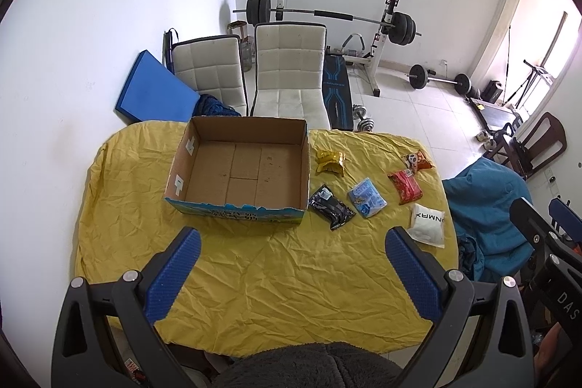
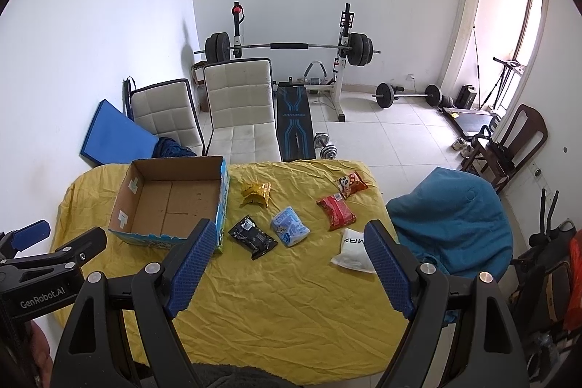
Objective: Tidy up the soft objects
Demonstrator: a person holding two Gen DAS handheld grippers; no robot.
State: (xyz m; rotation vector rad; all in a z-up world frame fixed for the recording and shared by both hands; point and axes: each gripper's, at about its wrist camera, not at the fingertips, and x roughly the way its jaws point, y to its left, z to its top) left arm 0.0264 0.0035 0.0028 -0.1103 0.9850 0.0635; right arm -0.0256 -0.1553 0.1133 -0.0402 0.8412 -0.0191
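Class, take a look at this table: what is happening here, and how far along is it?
A person holds a two-finger tool in each hand above a table with a yellow cloth. Both the left tool and right tool are open and hold nothing. The cardboard box is empty. Six soft packets lie to its right: yellow, black, light blue, red, orange and white. Sorting has not begun.
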